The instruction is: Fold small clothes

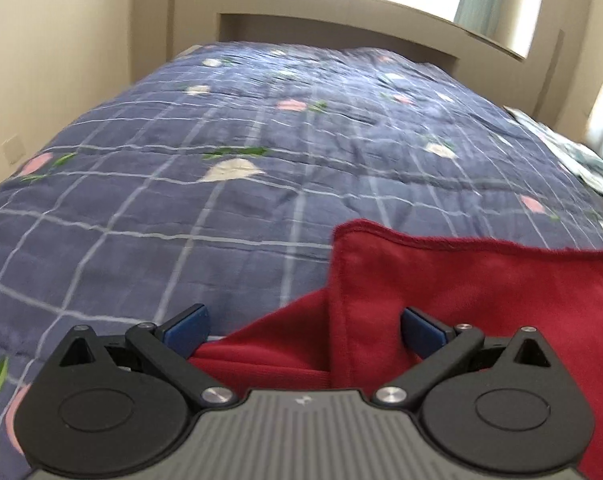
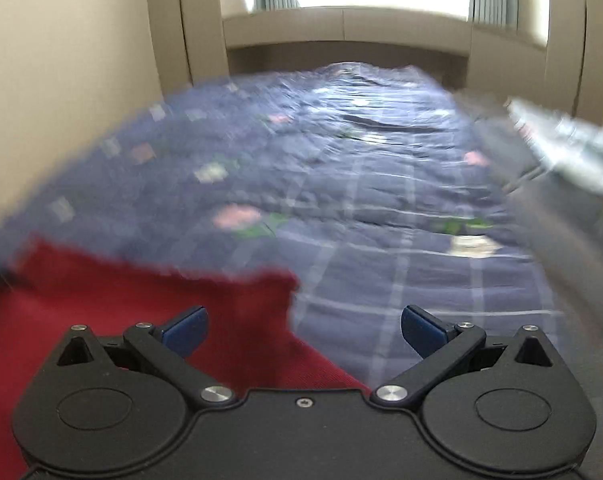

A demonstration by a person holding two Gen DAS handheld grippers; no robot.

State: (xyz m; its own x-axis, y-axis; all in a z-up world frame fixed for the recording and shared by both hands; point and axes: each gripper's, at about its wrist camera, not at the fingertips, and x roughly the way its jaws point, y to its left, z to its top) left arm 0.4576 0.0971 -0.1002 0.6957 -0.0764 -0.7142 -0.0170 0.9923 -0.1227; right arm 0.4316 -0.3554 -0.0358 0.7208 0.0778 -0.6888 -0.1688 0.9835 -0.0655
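A blue checked quilt [image 1: 261, 152] with pink and white flowers covers the bed, running up to a beige headboard [image 1: 341, 20] under a bright window. The left gripper [image 1: 303, 330] hovers with its blue-padded fingers [image 1: 187, 330] spread wide, gripping nothing; the red garment [image 1: 461, 300] lies on the quilt under and to the right of it, one layer folded over. The right gripper [image 2: 303, 330] is likewise spread apart and empty, the same red garment [image 2: 141, 300] lying to its lower left, though this view is blurred

The blue quilt [image 1: 261, 128] lies open ahead and leftward; only the red garment [image 1: 461, 280] crowds the near right
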